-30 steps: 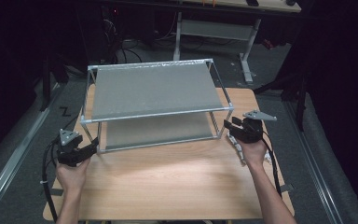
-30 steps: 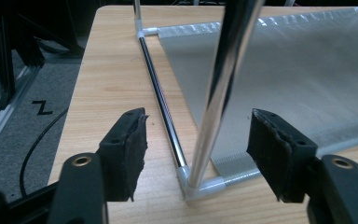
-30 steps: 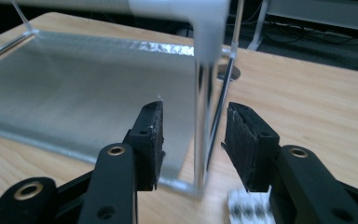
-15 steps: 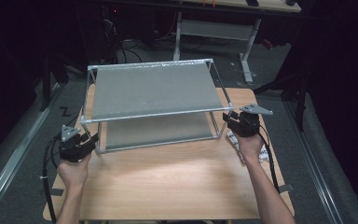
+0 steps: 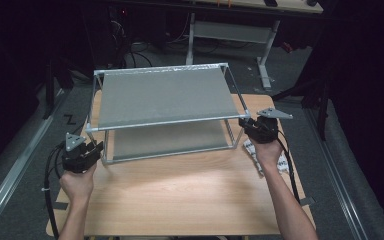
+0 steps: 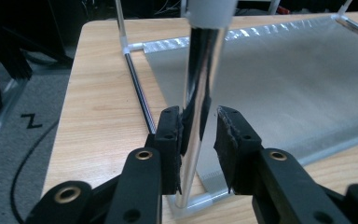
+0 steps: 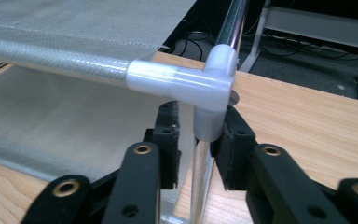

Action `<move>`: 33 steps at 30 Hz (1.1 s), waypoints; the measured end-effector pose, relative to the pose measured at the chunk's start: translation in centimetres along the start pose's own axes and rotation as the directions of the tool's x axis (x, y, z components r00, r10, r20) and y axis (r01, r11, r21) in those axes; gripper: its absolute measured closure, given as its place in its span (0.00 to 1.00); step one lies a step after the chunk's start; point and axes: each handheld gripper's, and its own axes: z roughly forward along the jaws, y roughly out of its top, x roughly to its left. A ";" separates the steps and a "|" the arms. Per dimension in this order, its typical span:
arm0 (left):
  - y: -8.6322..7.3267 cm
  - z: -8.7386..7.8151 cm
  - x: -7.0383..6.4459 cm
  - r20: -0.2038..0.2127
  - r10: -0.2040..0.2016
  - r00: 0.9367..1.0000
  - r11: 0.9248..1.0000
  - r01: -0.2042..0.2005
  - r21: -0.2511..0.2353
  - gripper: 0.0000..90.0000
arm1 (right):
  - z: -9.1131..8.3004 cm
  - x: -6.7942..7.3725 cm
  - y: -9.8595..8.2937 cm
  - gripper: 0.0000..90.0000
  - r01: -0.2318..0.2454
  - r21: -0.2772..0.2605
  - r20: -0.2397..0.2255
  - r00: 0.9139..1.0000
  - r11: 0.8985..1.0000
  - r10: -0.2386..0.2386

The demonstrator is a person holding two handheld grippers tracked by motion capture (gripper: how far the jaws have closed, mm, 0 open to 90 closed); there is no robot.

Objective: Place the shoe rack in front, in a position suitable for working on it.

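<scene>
A two-tier rack [image 5: 165, 95] of metal tubes with grey fabric shelves stands on the wooden table [image 5: 180, 200]. My left gripper [image 5: 96, 148] is at its front left upright [image 6: 198, 84]. The jaws are open around the tube, with the left pad touching it and a gap on the other side [image 6: 198, 119]. My right gripper [image 5: 244, 123] is at the front right corner. Its jaws stand open on either side of the upright [image 7: 200, 182], just under the white plastic corner joint [image 7: 186, 84]. The right pad is against the joint and the left pad is apart from it [image 7: 198, 119].
A white printed packet [image 5: 282, 162] lies on the table under my right wrist. The near half of the table is bare wood. Behind the table stands a desk frame [image 5: 230, 32] on dark floor, and a floor rail [image 5: 10, 175] runs at the left.
My left gripper has moved forward and right up to the rack's front left upright. My right gripper has shifted slightly left onto the front right corner. The rack has stayed put.
</scene>
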 end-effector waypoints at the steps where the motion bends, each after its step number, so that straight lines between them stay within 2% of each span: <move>1: -0.1 -0.1 0.0 -0.004 0.002 1.000 1.000 -0.002 -0.006 0.81 | 0.0 0.0 0.0 0.85 0.003 0.001 0.006 1.000 1.000 -0.003; 5: -0.2 -0.2 0.0 0.002 0.010 1.000 1.000 -0.010 -0.009 0.88 | -0.2 -0.2 -0.1 0.88 0.011 0.003 0.019 1.000 1.000 -0.011; 18: -0.4 -0.3 -0.6 0.020 0.056 0.998 0.998 -0.055 -0.011 0.89 | -0.9 -0.7 -0.4 0.88 0.022 0.005 0.026 0.999 1.000 -0.022; 28: -0.4 -0.1 -1.5 0.042 0.073 0.996 0.997 -0.073 -0.012 0.90 | -1.9 -1.5 -1.0 0.87 0.019 -0.002 0.029 0.999 1.000 -0.019; 29: -0.4 -0.1 -1.7 0.051 0.084 0.995 0.996 -0.083 -0.012 0.90 | -2.1 -1.7 -1.1 0.70 0.017 -0.005 0.021 1.000 1.000 -0.017; 30: -0.4 -0.1 -1.7 0.051 0.084 0.995 0.996 -0.083 -0.012 0.90 | -2.2 -1.8 -1.3 0.62 0.022 0.008 0.033 0.999 1.000 -0.023; 31: -0.4 -0.1 -1.8 0.057 0.090 0.994 0.996 -0.090 -0.018 0.90 | -2.2 -1.9 -1.6 0.55 0.038 0.025 0.059 0.997 0.999 -0.039; 32: -0.4 -0.1 -1.8 0.057 0.090 0.994 0.996 -0.090 -0.018 0.90 | -2.2 -1.9 -1.6 0.55 0.038 0.025 0.059 0.997 0.999 -0.039; 33: -0.4 -0.2 -1.8 0.059 0.093 0.994 0.996 -0.092 -0.018 0.90 | -2.3 -2.2 -2.1 0.51 0.054 0.035 0.088 0.995 0.998 -0.057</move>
